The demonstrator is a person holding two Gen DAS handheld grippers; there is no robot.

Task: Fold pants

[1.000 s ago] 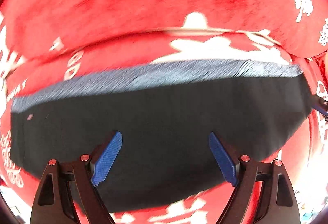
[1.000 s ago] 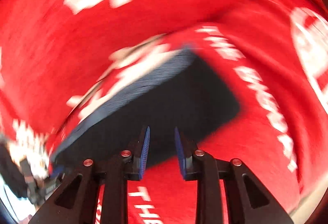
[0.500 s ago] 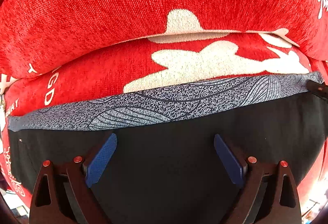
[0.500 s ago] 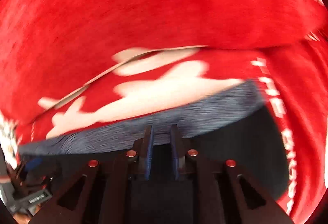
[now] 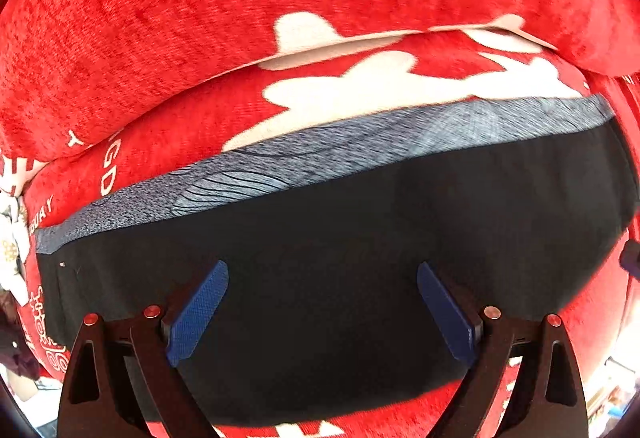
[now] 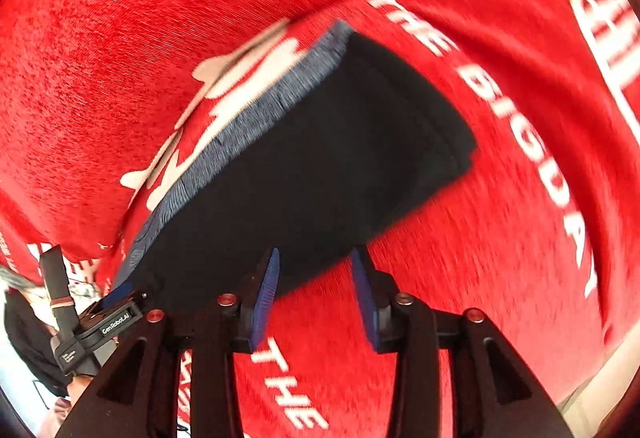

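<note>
The black pants (image 5: 360, 238) lie folded into a flat rectangle on the red cover, with a grey patterned waistband (image 5: 320, 153) along the far edge. My left gripper (image 5: 322, 312) hangs above them, pointing down, open wide with nothing between its blue pads. In the right wrist view the same pants (image 6: 320, 165) run from lower left to upper right. My right gripper (image 6: 316, 292) hovers over their near edge. Its jaws are opening and nothing is between them. The left gripper (image 6: 120, 296) shows at the pants' left end.
A red plush cover (image 5: 240, 17) with white lettering and figures spreads under everything, and a padded roll of it rises behind the pants. In the right wrist view a person's dark sleeve (image 6: 28, 350) shows at the lower left. The cover's edge (image 6: 600, 378) falls away at the lower right.
The right gripper has pulled back from the waistband toward the pants' near edge and its jaws have parted. The left gripper has shifted back over the pants, staying open.
</note>
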